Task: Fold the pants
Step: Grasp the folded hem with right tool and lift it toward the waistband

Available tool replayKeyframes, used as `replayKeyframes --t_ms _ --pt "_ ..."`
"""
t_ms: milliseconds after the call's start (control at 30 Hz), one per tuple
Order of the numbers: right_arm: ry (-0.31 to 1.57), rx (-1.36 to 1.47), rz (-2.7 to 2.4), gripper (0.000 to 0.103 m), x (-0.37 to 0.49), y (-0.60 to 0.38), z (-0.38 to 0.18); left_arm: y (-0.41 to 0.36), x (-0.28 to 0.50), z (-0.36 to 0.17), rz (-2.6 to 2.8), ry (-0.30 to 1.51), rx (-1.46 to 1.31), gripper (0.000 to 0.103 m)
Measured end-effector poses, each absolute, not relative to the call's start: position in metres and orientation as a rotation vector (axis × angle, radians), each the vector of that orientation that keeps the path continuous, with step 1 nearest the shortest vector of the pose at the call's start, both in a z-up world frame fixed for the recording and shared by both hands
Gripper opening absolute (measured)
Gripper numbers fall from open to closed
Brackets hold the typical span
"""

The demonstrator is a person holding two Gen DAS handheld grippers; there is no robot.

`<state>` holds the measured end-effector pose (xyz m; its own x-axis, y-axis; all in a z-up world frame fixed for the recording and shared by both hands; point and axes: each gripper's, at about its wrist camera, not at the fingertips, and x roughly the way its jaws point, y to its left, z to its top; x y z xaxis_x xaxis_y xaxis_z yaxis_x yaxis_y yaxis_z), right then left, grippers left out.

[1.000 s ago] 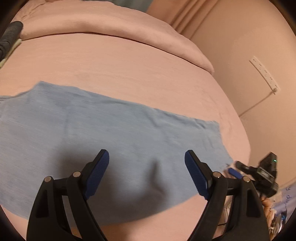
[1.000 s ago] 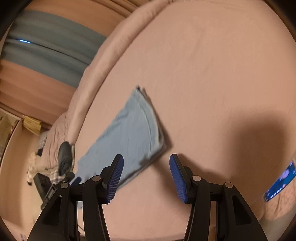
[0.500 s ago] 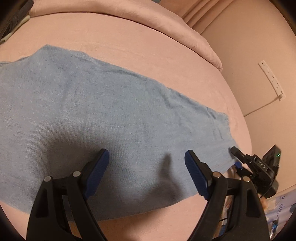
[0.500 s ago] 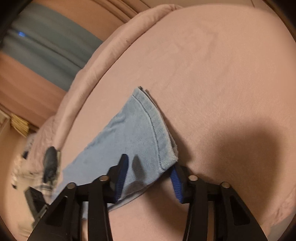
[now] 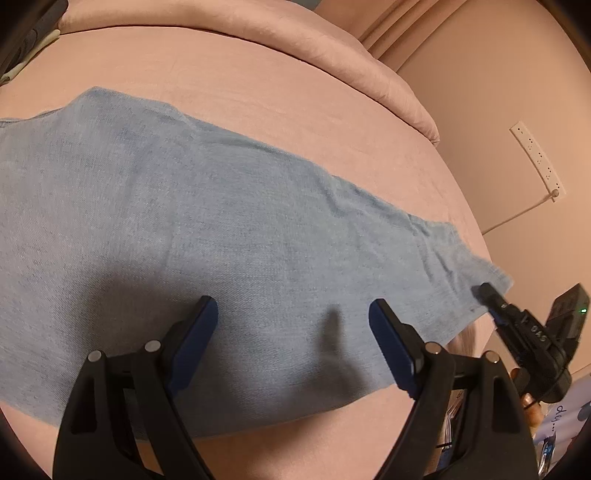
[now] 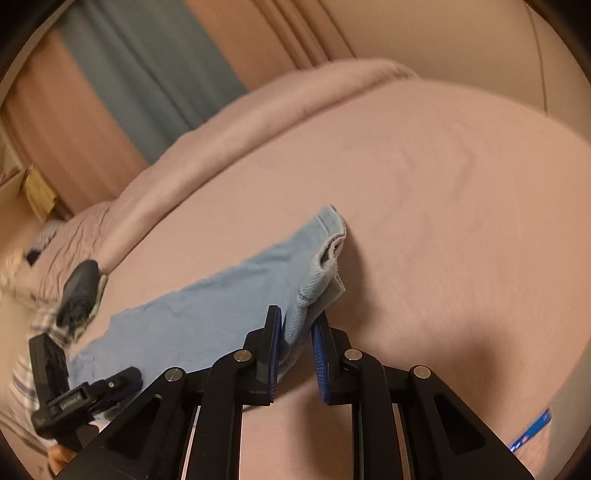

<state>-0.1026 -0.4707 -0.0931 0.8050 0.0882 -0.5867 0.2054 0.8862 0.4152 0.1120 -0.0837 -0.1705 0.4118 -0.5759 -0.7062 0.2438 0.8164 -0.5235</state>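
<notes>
Light blue pants lie flat and long across a pink bed. My left gripper is open, just above the middle of the pants near their front edge. My right gripper is shut on the pants' hem end, which is bunched and lifted a little off the bed. The right gripper also shows at the right edge of the left wrist view, on the pants' end. The left gripper shows at the lower left of the right wrist view.
A pink duvet roll lies along the far side of the bed. A wall with a power strip is on the right. A dark object and curtains lie beyond the bed.
My right gripper moved onto the pants' end and closed on it, lifting the hem. My left gripper moved forward over the pants and stayed open.
</notes>
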Motion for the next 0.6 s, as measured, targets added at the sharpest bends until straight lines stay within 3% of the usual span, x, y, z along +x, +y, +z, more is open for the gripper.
replayKeyframes --t_ms 600 --pt "0.489 0.485 0.175 0.018 -0.108 -0.448 -0.079 -0.071 0.111 -0.171 -0.552 1.029 -0.448 0.088"
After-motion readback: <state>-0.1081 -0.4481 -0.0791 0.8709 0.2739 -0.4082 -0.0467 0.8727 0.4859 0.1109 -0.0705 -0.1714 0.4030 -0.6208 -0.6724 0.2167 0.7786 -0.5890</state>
